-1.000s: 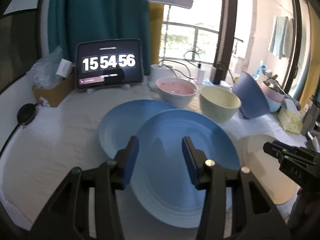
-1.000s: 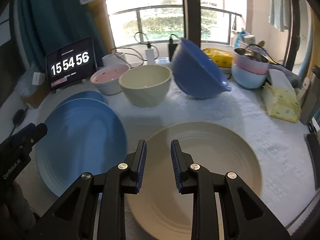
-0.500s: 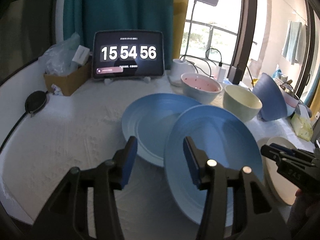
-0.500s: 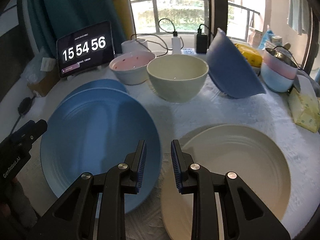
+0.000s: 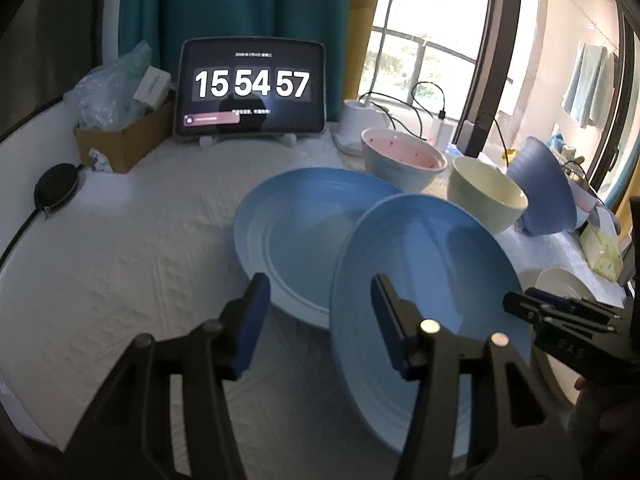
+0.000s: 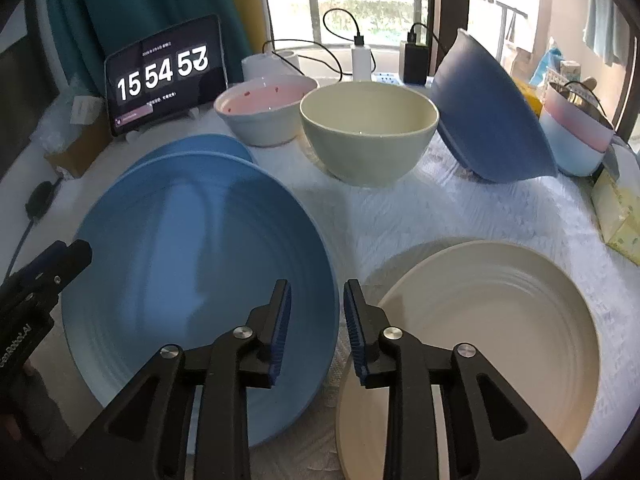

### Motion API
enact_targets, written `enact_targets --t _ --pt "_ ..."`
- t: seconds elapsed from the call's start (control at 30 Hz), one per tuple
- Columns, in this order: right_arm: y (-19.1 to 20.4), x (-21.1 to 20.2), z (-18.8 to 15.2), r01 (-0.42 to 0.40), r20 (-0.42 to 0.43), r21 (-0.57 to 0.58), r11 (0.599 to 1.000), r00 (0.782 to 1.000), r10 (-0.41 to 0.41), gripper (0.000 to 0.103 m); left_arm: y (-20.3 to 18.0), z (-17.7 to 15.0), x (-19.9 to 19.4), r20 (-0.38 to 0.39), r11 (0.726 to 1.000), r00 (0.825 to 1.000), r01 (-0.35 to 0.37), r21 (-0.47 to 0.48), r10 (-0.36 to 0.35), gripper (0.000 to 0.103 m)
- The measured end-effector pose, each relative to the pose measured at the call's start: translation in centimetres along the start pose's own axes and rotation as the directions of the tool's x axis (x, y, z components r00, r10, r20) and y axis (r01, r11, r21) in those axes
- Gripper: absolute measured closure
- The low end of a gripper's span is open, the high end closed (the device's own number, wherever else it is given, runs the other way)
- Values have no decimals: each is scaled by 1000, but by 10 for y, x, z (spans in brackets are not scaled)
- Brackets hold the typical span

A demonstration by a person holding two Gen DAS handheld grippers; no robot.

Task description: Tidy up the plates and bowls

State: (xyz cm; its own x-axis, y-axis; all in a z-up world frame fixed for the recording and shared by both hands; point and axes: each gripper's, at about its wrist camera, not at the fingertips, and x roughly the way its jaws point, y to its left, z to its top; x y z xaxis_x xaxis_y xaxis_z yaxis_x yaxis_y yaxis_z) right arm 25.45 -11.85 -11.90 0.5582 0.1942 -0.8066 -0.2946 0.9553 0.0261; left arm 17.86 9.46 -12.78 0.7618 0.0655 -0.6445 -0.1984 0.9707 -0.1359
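Blue plate (image 6: 192, 280) overlapping second blue plate (image 5: 304, 232) on bench (image 5: 120, 240), cream plate (image 6: 492, 328) beside. Left gripper (image 5: 316, 320) jaws apart, just been opening, straddling upper plate's rim. Right gripper (image 6: 316, 328) jaws also just widening, nothing gripped.

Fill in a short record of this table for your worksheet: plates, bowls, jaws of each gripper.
plates: two blue plates, the front blue plate overlapping the rear blue plate; cream plate to the right
bowls: pink-lined bowl, cream bowl, tilted dark blue bowl
left gripper: jaws open, just been opening, holding nothing
right gripper: jaws open, just been opening, holding nothing
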Motion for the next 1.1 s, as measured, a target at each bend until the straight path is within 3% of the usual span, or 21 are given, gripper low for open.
enact_targets --t 0.4,0.47,0.53,0.73,1.1 --pt "9 9 -1 24 -30 -48 999 999 -25 70 -6 -6 10 -19 999 1000 1 42 0 50" --pt "10 8 -2 22 -25 -52 998 999 -23 71 -9 -8 12 -35 999 999 18 47 -16 60" --pt "12 7 -1 20 -16 -59 998 1000 -21 79 -12 -10 13 -52 998 998 34 54 -31 63" --pt "11 4 -3 14 -6 -60 998 1000 -14 86 -14 -10 10 -48 998 998 30 56 -27 67" --pt "5 -18 -3 1 58 -36 999 998 1 86 -18 -6 -5 -11 997 999 36 69 -36 67"
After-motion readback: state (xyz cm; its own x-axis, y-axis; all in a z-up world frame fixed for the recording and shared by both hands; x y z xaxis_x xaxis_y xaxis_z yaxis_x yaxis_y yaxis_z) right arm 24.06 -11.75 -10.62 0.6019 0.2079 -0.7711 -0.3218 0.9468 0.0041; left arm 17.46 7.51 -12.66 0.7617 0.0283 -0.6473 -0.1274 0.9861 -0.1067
